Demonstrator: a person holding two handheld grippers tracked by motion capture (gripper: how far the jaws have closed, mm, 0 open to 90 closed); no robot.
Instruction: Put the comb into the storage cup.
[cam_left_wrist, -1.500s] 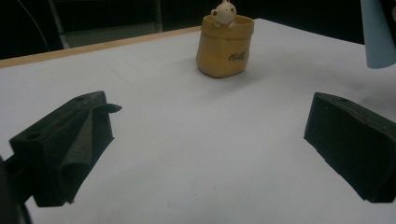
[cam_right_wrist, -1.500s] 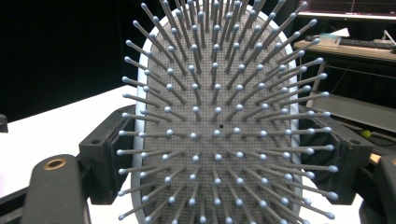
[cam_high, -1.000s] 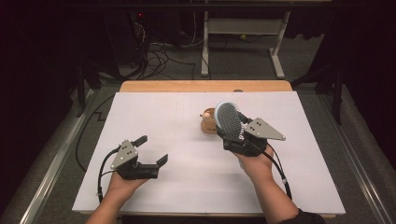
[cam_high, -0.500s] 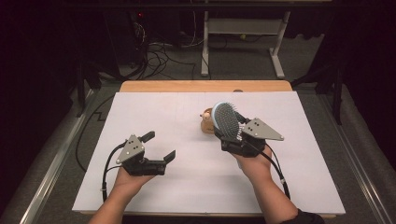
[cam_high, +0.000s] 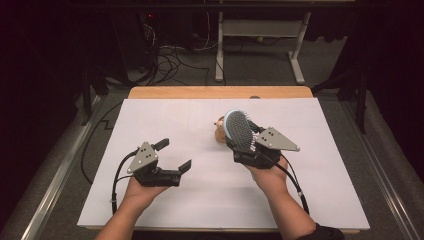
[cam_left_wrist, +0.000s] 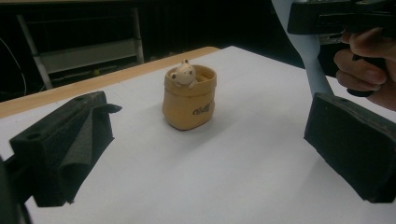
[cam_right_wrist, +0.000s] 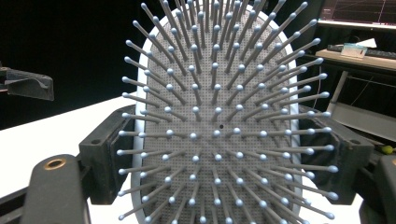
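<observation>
Pale blue oval plastic hairbrush with ball-tipped bristles (cam_high: 239, 129) sits centre-right of the high view, head raised and bristles facing back toward the person. Right gripper (cam_high: 243, 146) is clamped across its lower part; in the right gripper view the black jaws sit against both edges of the brush head (cam_right_wrist: 219, 121). In the left gripper view its blue handle (cam_left_wrist: 312, 65) runs down at upper right, beside the person's right hand (cam_left_wrist: 366, 70).

Just behind the brush, upper centre of the high view: small tan sack-shaped pot with a cream bear figure peeking out (cam_high: 219, 131), upright on the white table cover (cam_high: 165, 115). Centred in the left gripper view (cam_left_wrist: 189, 97), apart from everything.

Left gripper (cam_high: 173, 156), lower left, jaws spread wide, nothing between them, aimed toward the pot.

Read: brush is picked up and held off the table; probably waiting on the left hand. Contact point on the brush is partly hidden, so grip depth is unclear. Next move likely needs the left gripper to advance on the pot, straddle its soft walls, and close gently without tipping it.
</observation>
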